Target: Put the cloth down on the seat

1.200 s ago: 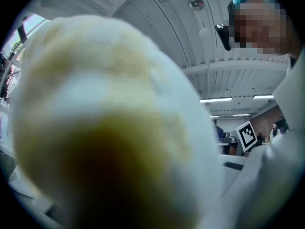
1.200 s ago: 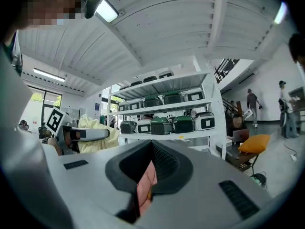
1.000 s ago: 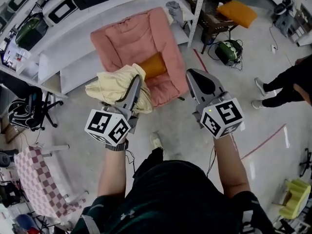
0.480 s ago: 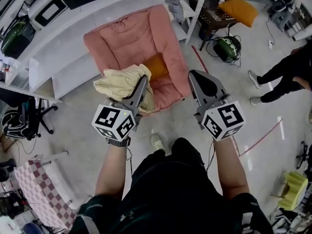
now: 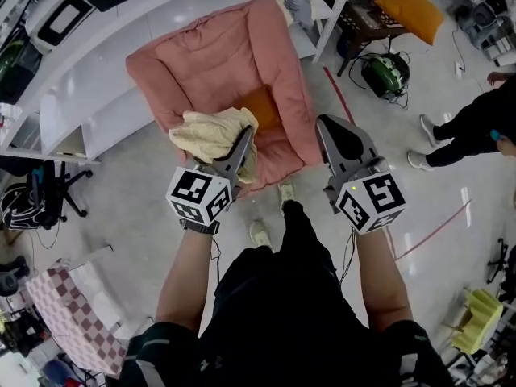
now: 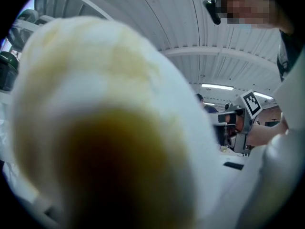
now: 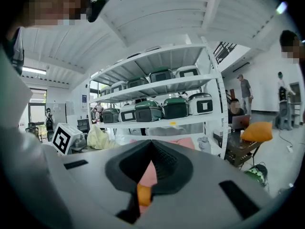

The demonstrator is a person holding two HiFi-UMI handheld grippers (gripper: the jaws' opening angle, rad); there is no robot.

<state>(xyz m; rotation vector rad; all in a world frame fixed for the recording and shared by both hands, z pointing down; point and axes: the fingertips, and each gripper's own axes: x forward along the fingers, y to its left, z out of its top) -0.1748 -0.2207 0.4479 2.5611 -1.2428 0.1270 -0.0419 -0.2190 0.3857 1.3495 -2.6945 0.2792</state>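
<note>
Likely soft and light, the crumpled pale-yellow fabric cloth [image 5: 205, 132] sags, pinched at a bunched fold by the left gripper [image 5: 244, 139]; the right gripper [image 5: 326, 124] is pressed together, empty.

Our left gripper [image 5: 244, 135], right gripper [image 5: 329, 124]: grey wedges, white cubes [image 5: 199, 197] with black square markers. We wear a black short-sleeved shirt [image 5: 282, 321].

Soft, pale-yellow fabric, crumpled into loose folds, makes up the cloth [image 5: 208, 132]. The seat [image 5: 211, 55] is padded pink upholstery, matt and quilted, and the orange cushion [image 5: 262, 107] has a similar dull textile finish. The left gripper [image 5: 244, 135] and right gripper [image 5: 323, 122] have smooth, matt grey plastic shells. The floor [image 5: 145, 192] is pale, smooth and faintly glossy.
</note>
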